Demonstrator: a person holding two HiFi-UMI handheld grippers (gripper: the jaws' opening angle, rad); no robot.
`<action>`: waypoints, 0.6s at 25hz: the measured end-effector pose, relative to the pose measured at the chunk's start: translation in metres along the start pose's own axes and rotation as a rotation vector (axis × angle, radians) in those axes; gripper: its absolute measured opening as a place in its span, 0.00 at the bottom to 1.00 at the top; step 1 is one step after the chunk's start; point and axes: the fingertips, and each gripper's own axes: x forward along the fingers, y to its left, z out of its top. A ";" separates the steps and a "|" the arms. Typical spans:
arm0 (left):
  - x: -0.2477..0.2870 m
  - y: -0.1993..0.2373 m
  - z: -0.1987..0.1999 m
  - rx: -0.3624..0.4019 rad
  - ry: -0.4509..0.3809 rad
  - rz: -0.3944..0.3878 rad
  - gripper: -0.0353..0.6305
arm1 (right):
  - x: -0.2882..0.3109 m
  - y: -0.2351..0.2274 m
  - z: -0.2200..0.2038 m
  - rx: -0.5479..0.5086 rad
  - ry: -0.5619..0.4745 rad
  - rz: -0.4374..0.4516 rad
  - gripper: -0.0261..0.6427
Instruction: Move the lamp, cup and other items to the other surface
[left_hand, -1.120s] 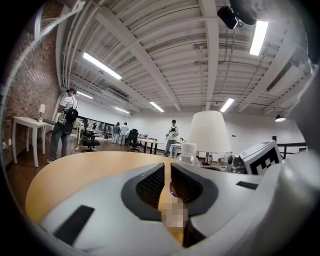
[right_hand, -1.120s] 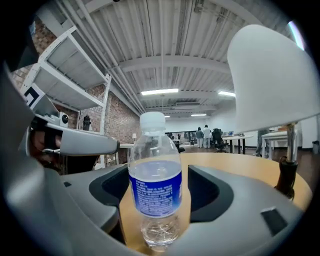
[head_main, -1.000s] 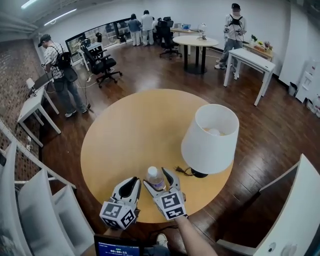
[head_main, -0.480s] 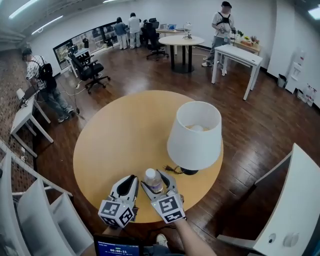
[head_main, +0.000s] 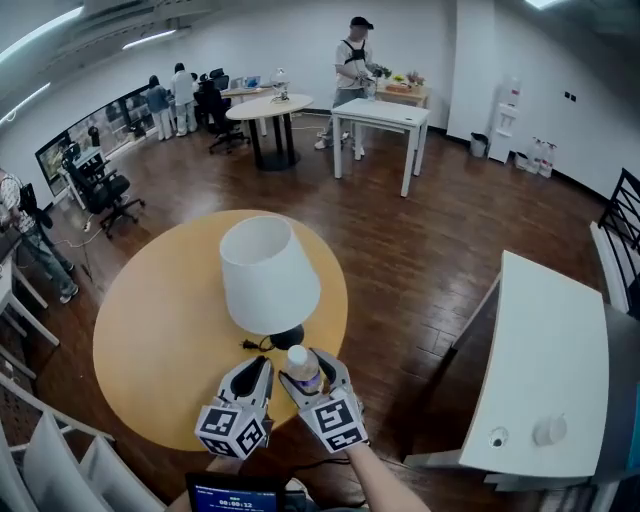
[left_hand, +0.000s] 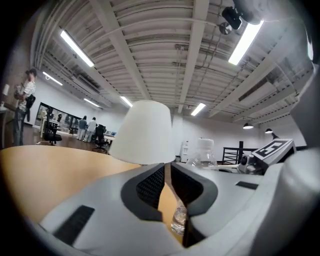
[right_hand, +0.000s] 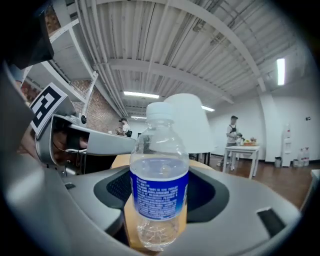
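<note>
Right gripper (head_main: 314, 372): clamped on a bottle. Its jaws have just been closing, and the bottle stands between them with a dark pad pressed to each side.
Bottle (right_hand: 159, 185): clear plastic with a white cap and a blue label, held upright. In the head view it sits over the near edge of the round table, just in front of the lamp's base. Whether its bottom touches the tabletop cannot be told.
Left gripper (head_main: 255, 368): clenched, the jaws together with nothing between them. It is just beside the right gripper on its left, also at the near edge.
Round table (head_main: 150, 340): wooden top, on a dark wood floor.
Lamp (head_main: 268, 275): white shade on a dark base (head_main: 288, 337), standing upright near the table's right edge.
Cord (head_main: 250, 345): a dark plug end lying on the tabletop, just left of the lamp's base.
White table (head_main: 545, 340): to the right of the round table and apart from it. Two small round things (head_main: 548, 431) lie near its near edge, too small to identify.
People: one stands at a far white table (head_main: 380, 115), and others are along the far left wall.
</note>
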 end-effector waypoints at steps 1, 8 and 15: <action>0.007 -0.018 0.000 0.003 0.000 -0.024 0.13 | -0.015 -0.013 -0.001 0.001 0.000 -0.026 0.47; 0.066 -0.196 -0.009 0.038 0.018 -0.293 0.13 | -0.160 -0.125 -0.006 0.016 -0.005 -0.281 0.47; 0.107 -0.337 -0.027 0.054 0.054 -0.516 0.13 | -0.291 -0.212 -0.022 0.043 -0.002 -0.535 0.47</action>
